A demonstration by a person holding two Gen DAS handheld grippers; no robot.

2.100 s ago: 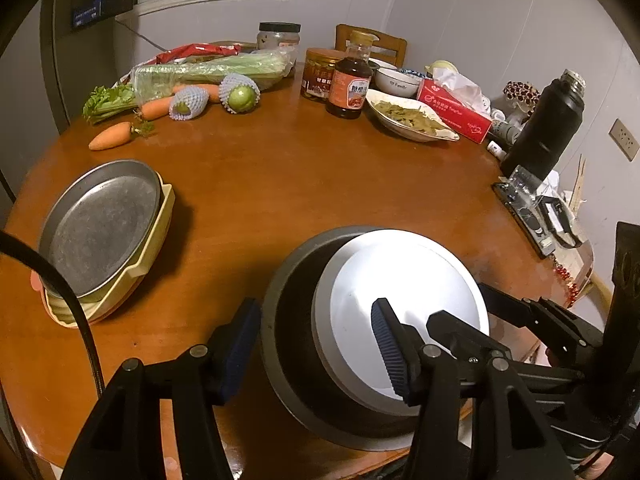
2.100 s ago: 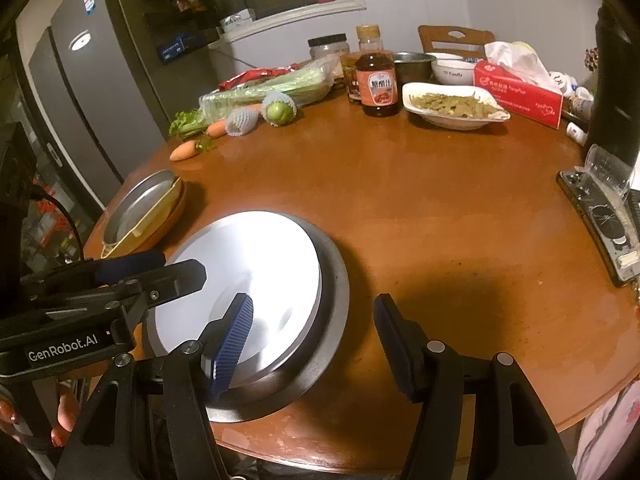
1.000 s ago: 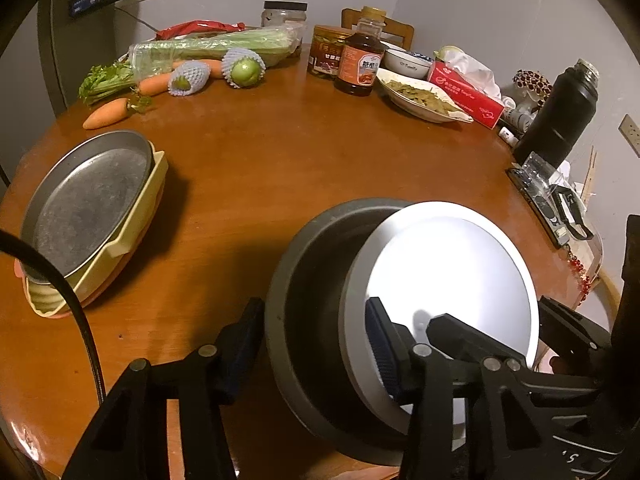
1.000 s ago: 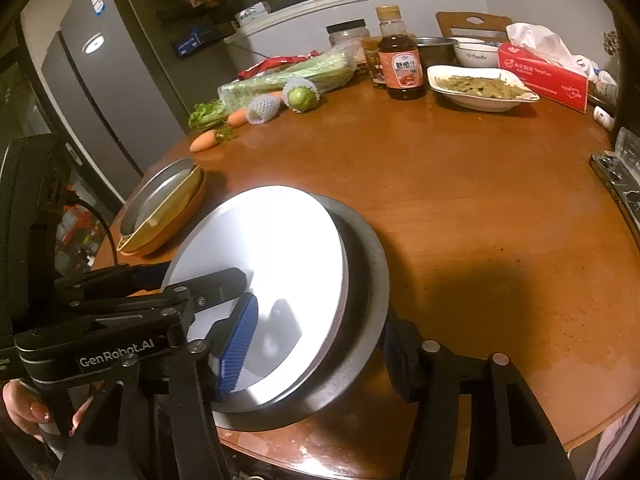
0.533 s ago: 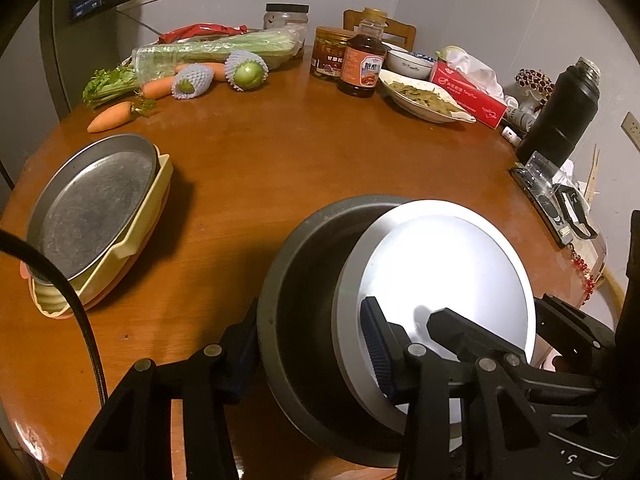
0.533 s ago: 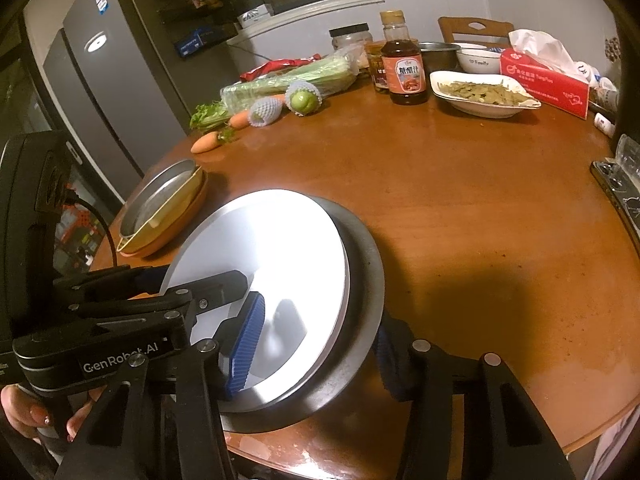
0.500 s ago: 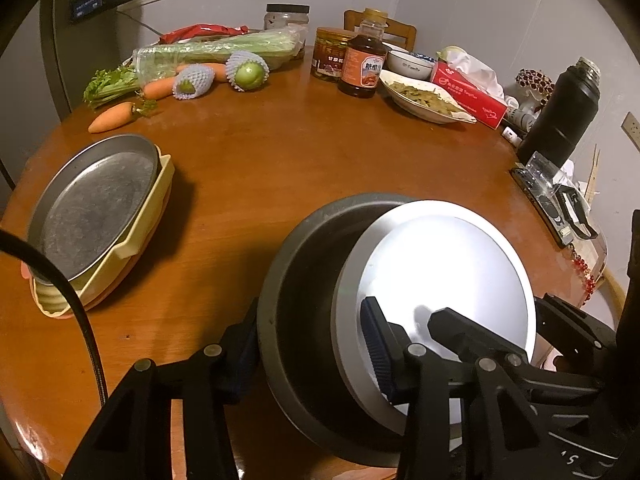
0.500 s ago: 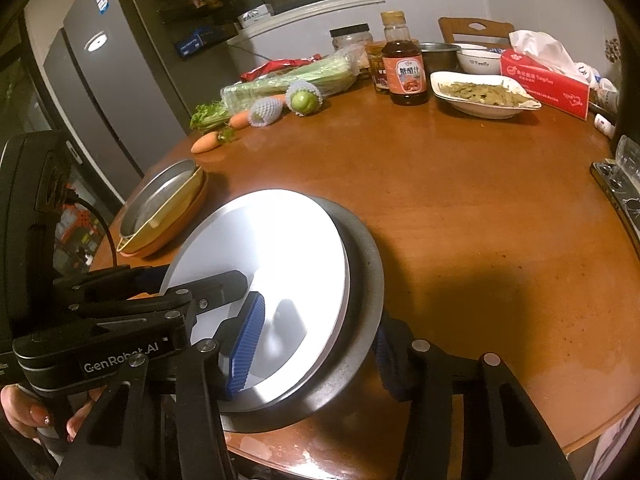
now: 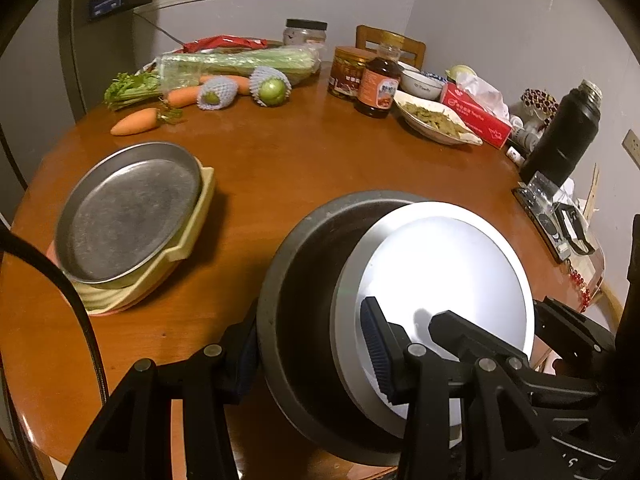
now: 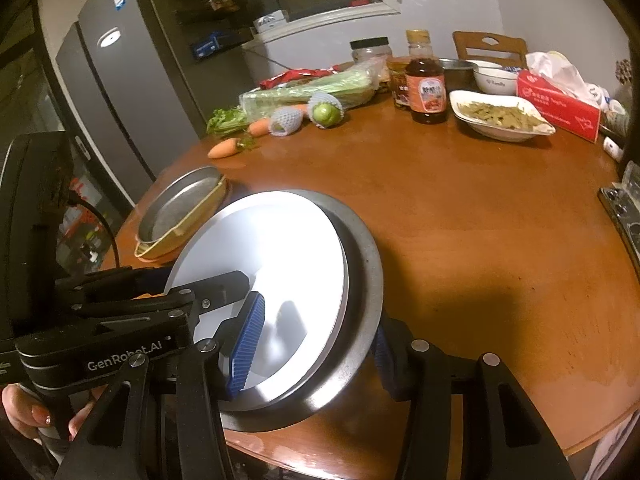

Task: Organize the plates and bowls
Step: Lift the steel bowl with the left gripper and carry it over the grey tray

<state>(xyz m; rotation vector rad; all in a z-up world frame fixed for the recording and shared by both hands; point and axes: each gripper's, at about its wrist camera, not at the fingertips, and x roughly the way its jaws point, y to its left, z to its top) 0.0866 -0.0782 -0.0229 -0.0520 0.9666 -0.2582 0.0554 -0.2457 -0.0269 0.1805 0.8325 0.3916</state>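
A grey metal pan [image 9: 304,280] with a white plate [image 9: 448,272] lying in it is held tilted above the round wooden table [image 9: 288,168]. My left gripper [image 9: 308,356] is shut on the stack's near rim, one finger under the pan, one on the plate. My right gripper [image 10: 316,340] is shut on the pan [image 10: 360,264] and plate [image 10: 272,248] from the other side. At the table's left, a metal plate [image 9: 128,208] rests on a yellow dish [image 9: 192,224] over an orange one; the stack also shows in the right wrist view [image 10: 180,208].
At the far side lie carrots [image 9: 134,122], celery [image 9: 240,60], netted fruit [image 9: 270,88], a sauce bottle [image 9: 378,82], jars, a dish of food [image 9: 434,120], a bowl, and a tissue box [image 9: 476,120]. A black flask [image 9: 564,136] and small tools stand at the right edge. A fridge [image 10: 104,80] is beyond the left edge.
Both grippers have closed on the pan and plate and lifted them off the table; the stack now tilts and sits a little higher and nearer the plates at the left.
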